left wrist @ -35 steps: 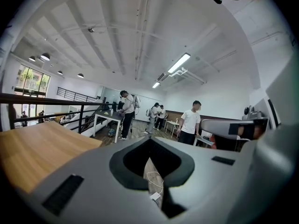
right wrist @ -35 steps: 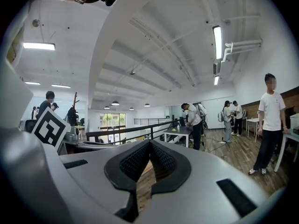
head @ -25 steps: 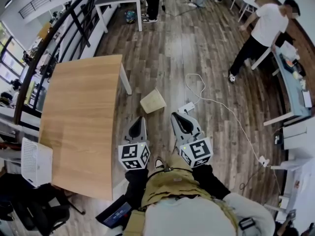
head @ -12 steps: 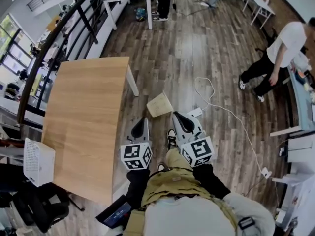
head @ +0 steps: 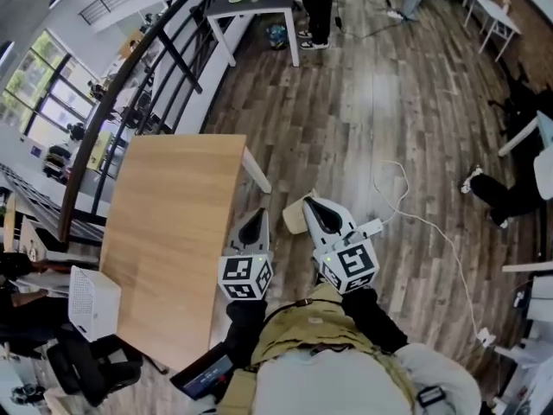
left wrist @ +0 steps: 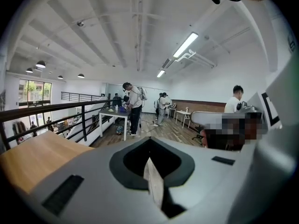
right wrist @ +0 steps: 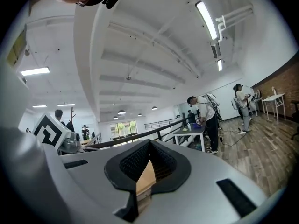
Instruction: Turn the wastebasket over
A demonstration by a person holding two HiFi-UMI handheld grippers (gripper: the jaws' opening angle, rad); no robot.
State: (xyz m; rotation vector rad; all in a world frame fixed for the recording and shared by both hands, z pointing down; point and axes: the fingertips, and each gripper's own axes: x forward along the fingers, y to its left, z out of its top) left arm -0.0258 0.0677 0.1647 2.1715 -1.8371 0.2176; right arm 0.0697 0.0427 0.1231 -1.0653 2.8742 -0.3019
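One white box (head: 86,299) sits at the far left, by the edge of one wooden table (head: 164,232). Just right of the table is your left gripper (head: 256,215). Its jaws are pressed together with nothing between them. One tan wastebasket (head: 292,218) is on the floor between your two grippers, beyond their tips. It's half hidden by the right one, so I can't tell which way up it is. Your right gripper (head: 308,202) is also closed tight and empty, and it overlaps the wastebasket's right side in the head view. Neither gripper visibly touches it. One dark table (head: 251,3) stands at the top with one person (head: 318,3) beside it. One more person's legs (head: 501,197) show far right.
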